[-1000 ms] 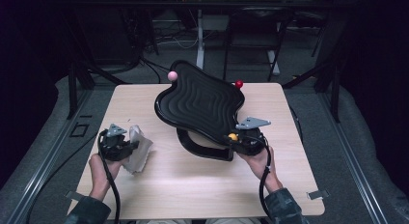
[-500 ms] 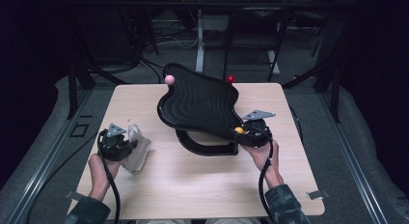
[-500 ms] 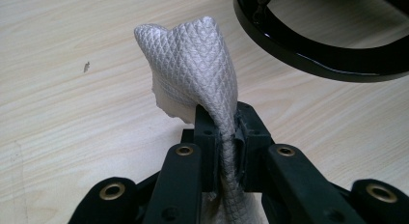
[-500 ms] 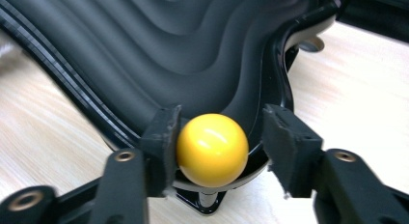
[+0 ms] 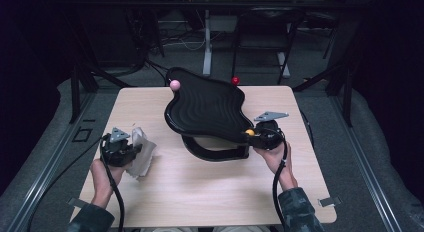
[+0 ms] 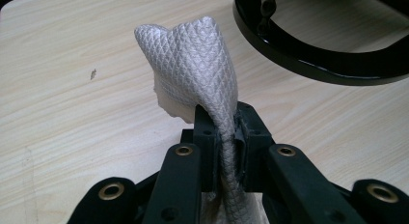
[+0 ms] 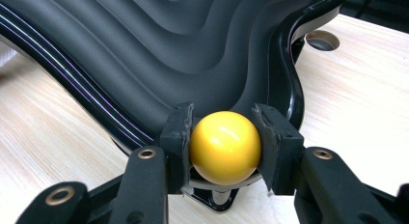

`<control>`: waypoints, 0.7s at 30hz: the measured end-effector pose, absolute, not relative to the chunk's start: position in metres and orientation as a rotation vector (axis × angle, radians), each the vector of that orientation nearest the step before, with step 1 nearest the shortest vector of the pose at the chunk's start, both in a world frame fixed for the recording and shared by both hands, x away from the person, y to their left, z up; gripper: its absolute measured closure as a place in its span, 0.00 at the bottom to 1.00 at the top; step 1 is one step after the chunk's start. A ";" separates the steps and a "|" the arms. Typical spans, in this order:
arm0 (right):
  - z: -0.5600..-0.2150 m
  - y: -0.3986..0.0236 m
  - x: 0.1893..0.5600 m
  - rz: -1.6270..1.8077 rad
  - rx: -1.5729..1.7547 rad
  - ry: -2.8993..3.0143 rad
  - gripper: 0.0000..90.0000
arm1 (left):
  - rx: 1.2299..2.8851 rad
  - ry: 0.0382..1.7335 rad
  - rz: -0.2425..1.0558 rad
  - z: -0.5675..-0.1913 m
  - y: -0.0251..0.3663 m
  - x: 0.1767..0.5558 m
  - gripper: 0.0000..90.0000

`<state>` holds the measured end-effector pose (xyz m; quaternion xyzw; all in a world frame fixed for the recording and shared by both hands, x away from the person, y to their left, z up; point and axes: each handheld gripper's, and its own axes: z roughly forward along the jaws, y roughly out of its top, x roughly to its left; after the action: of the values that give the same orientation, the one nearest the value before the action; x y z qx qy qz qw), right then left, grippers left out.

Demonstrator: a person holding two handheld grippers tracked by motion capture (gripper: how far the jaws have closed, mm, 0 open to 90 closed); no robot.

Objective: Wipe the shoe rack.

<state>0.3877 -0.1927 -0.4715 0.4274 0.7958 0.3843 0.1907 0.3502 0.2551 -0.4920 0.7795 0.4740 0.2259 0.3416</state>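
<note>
Cloth (image 6: pixel 193 69) clenched in left gripper (image 6: pixel 224 137); right gripper (image 7: pixel 225 149) fingers grasping yellow knob (image 7: pixel 225 147), tilting black tray (image 5: pixel 207 109); wiping likely follows.

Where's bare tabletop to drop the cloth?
Free: the near strip between the two hands, in front of the tray's base; also the far-left corner beside the pink ball. Crowded: centre, under the tray, and round the right gripper on the yellow ball.

Black wavy-ridged tray (image 5: pixel 207 108) showing yellow knob (image 7: pixel 225 147), pink knob (image 5: pixel 174 85), red knob (image 5: pixel 235 81); white diamond-textured cloth (image 6: pixel 195 69) lying on light woodgrain table (image 5: pixel 200 192).
</note>
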 end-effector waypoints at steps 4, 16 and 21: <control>-0.473 -0.193 0.392 1.063 1.207 2.196 0.66 | 2.020 1.226 0.592 -0.488 0.257 0.351 0.90; -0.481 -0.188 0.391 1.045 1.246 2.061 0.67 | 2.045 1.179 0.641 -0.471 0.249 0.364 0.91; -0.482 -0.187 0.389 1.054 1.258 2.045 0.67 | 2.047 1.142 0.642 -0.457 0.241 0.378 0.91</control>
<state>0.3894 -0.1874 -0.4822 0.4637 0.7538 0.3884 0.2568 0.3777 0.2409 -0.4574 0.7895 0.4405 0.2475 0.3483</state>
